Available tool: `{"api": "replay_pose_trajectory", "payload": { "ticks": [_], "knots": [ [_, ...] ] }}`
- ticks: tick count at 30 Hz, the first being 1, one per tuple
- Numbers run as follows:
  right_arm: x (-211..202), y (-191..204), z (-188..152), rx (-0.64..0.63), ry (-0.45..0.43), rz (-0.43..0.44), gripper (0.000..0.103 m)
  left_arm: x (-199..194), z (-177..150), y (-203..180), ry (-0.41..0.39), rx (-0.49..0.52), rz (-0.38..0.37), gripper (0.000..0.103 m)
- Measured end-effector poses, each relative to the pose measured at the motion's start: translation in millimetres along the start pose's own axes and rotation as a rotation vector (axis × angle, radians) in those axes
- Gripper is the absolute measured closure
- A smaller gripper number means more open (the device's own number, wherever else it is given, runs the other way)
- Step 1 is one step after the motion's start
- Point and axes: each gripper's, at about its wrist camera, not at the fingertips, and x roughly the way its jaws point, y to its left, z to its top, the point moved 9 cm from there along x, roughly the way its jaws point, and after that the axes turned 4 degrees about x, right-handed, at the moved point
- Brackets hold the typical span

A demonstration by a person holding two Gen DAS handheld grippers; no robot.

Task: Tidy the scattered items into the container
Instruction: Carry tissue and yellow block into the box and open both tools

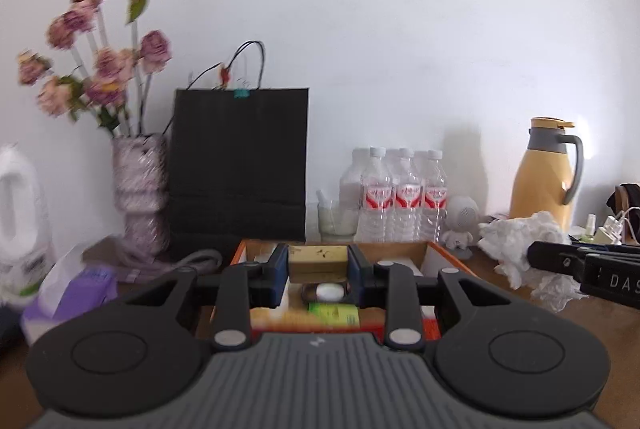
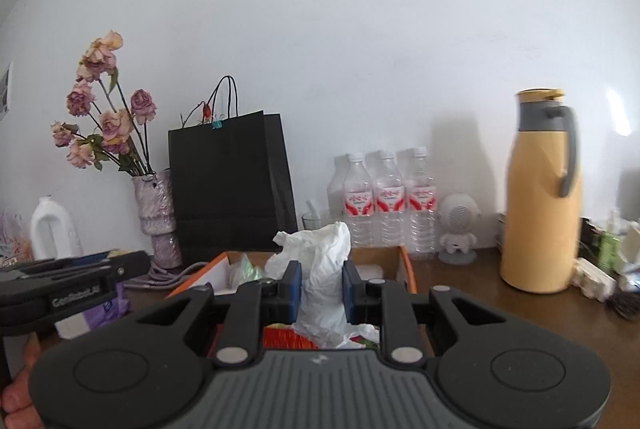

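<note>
My left gripper [image 1: 318,265] is shut on a small olive-yellow block [image 1: 318,259], held level above the orange-edged cardboard box [image 1: 444,252]. Below it in the box lie a white oval object [image 1: 329,292] and a green packet [image 1: 334,313]. My right gripper [image 2: 321,293] is shut on a crumpled white tissue [image 2: 320,265], also over the box [image 2: 404,261]. The tissue [image 1: 520,245] and the right gripper's side show at the right of the left wrist view. The left gripper's side [image 2: 72,285] shows at the left of the right wrist view, with fingers of a hand [image 2: 20,389] below it.
Along the wall stand a vase of dried roses [image 1: 140,197], a black paper bag [image 1: 240,165], three water bottles [image 1: 404,197], a glass [image 1: 336,221], a small white figure [image 1: 462,225] and a yellow thermos [image 2: 542,197]. A white jug [image 1: 20,205] and purple pack [image 1: 84,285] sit left.
</note>
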Motion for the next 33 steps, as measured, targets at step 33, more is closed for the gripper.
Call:
{"api": "replay_pose_trajectory", "payload": {
  "ticks": [33],
  "knots": [
    [312, -31, -16, 0.146, 0.809, -0.073, 0.048, 270, -71, 56, 0.95, -0.066, -0.081, 0.052]
  ]
}}
